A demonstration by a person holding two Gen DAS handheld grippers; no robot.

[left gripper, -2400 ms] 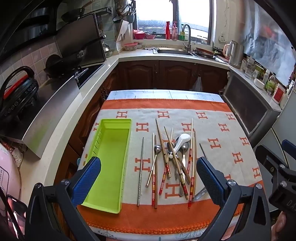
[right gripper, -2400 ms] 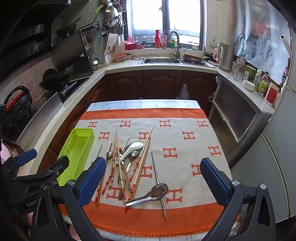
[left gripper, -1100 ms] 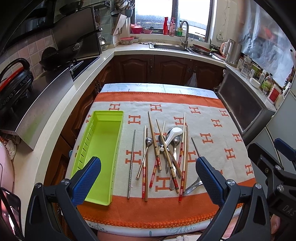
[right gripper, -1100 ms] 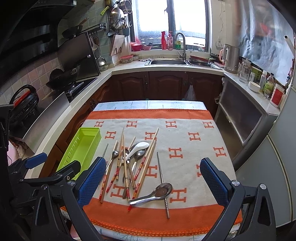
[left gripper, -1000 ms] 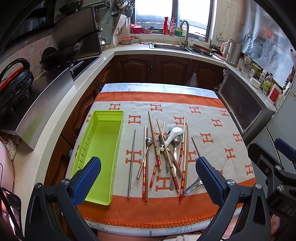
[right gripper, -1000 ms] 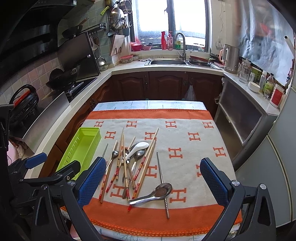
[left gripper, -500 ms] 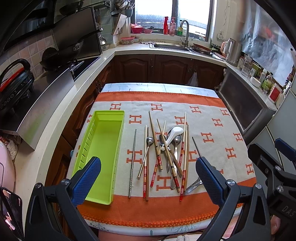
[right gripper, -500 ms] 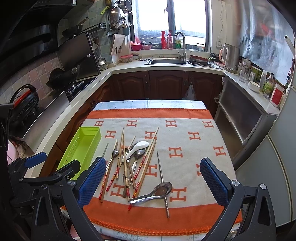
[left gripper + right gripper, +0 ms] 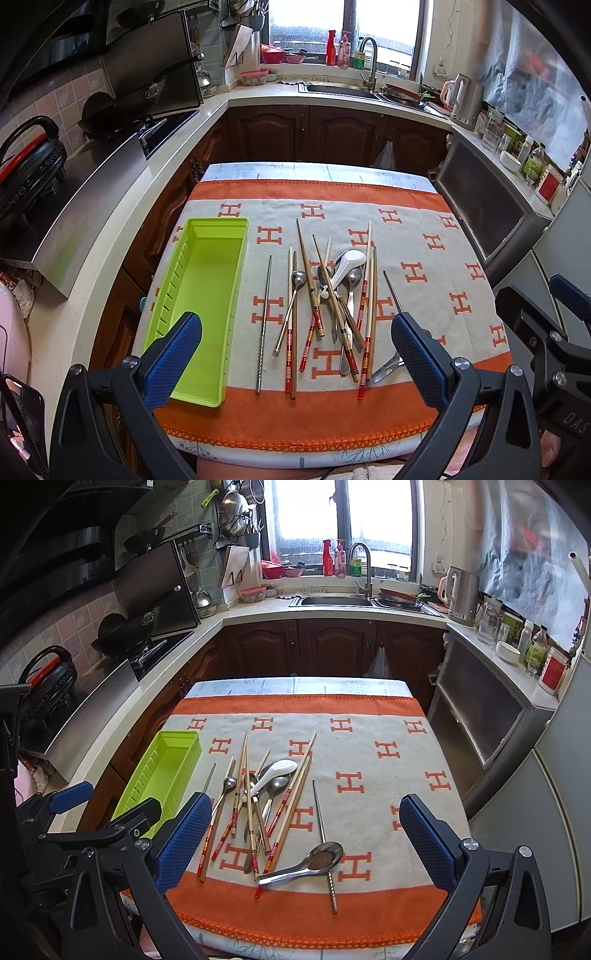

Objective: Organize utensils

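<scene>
A: What did the left wrist camera show?

B: The left gripper [image 9: 293, 345] was spread wide and held nothing, hanging over the near edge of the table. Its blue pads [image 9: 173, 356] framed the green tray [image 9: 236, 266], which lay on the left of the orange-and-grey cloth [image 9: 424, 236] with nothing in it.

A: And the utensils?

B: A loose heap of wooden chopsticks [image 9: 308, 273] crossed over the metal spoons [image 9: 298, 277], with a white ceramic spoon [image 9: 347, 264] on top. One steel chopstick [image 9: 264, 321] lay alone between tray and heap, apart from both. Another steel chopstick [image 9: 392, 295] lay right of the heap. The right pad hid most of a large metal spoon [image 9: 386, 367]. The right gripper's frame [image 9: 535, 332] stood at the right edge.

A: And the right wrist camera?

B: The right gripper [image 9: 303, 840] was also wide open and empty, above the near edge. That large metal spoon [image 9: 304, 864] lay in full view there, its bowl touching the steel chopstick [image 9: 323, 830], its handle crossing the red chopstick tips. The tray [image 9: 162, 764] sat far left, partly behind the left gripper [image 9: 107, 823].

A: Anything around the table?

B: A counter wrapped around it, with a sink [image 9: 332, 600] under the window, a kettle [image 9: 461, 596] on the right and a wok [image 9: 114, 631] on the stove.
</scene>
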